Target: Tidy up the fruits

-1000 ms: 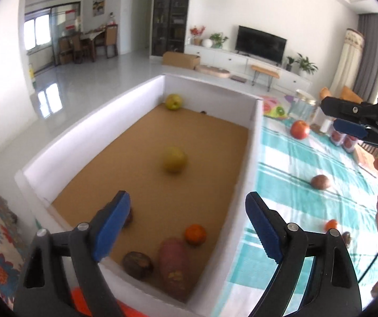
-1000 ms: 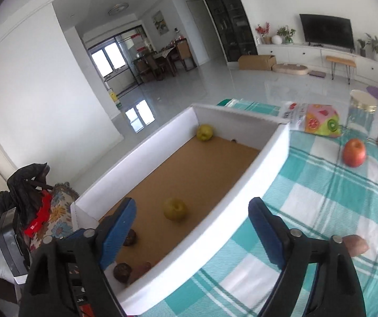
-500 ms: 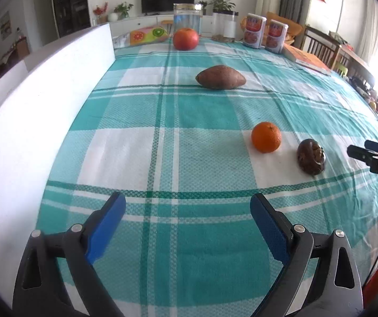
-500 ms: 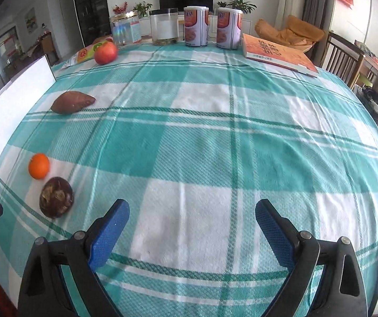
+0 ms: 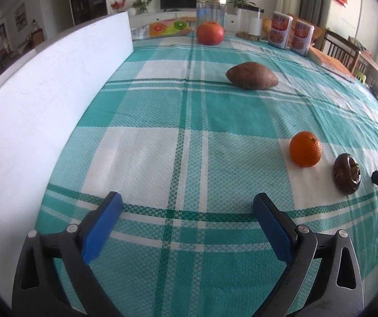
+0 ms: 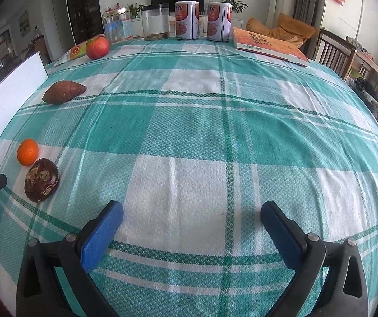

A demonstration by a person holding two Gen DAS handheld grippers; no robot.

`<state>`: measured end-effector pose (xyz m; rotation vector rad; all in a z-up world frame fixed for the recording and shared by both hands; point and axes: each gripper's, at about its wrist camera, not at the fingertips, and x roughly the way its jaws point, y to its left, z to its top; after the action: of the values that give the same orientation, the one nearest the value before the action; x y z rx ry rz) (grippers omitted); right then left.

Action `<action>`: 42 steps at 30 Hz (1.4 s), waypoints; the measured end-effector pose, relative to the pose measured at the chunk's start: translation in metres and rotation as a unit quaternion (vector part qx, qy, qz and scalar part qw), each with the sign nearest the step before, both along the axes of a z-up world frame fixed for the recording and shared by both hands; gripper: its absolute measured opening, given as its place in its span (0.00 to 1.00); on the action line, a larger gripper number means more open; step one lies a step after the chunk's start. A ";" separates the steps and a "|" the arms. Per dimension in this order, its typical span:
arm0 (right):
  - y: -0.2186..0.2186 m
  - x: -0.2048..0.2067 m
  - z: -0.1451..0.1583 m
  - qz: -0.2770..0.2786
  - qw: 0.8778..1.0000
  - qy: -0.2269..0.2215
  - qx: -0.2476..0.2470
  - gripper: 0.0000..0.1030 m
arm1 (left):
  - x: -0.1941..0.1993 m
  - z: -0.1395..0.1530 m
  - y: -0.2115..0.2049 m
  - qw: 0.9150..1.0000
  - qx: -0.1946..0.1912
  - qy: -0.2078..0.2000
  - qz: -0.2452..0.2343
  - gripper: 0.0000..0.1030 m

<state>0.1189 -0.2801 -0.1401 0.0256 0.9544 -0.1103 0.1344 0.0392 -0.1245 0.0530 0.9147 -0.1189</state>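
Left tongs: our left tongs (image 5: 187,208) hang above bare cloth with nothing between the blue pads; the jaws stand wide and are opening further, which we read as readiness for the next fruit.
Right tongs: our right tongs (image 6: 192,218) are likewise empty over a white check of the cloth, jaws wide and opening.
Bench: the bench (image 5: 178,121) wears a teal-and-white checked cloth, and the loose produce lies scattered on it, well apart, so each piece can be taken singly.
White box: the white box wall (image 5: 43,100) stands along the left edge of the bench; we judge it to be the place where the fruits belong.
Orange: the orange (image 5: 305,149) is small, round, bright and dimpled; it sits ahead and to the right of the left tongs, just beside the dark fruit.
Dark fruit: the dark fruit (image 5: 346,177) is brown-purple with a dry, crusted top, perhaps a mangosteen; it lies nearest the tip of the right tongs and looks like the right hand's likeliest pick.
Sweet potato: the sweet potato (image 5: 252,75) is reddish brown, long and tapered, lying on its side mid-bench.
Apple: the apple (image 5: 210,33) is red and glossy, at the far end near the jars (image 6: 155,21) and cans (image 6: 186,21).
Book: an orange book (image 6: 268,46) lies flat at the far right, out of the way.
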 end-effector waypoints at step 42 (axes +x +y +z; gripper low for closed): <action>0.000 0.001 0.001 0.000 1.000 0.000 0.001 1.00 | 0.001 0.000 0.001 1.000 0.000 0.000 0.000 0.98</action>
<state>0.1199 -0.2806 -0.1395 0.0284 0.9549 -0.1092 0.1353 0.0399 -0.1244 0.0543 0.9156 -0.1192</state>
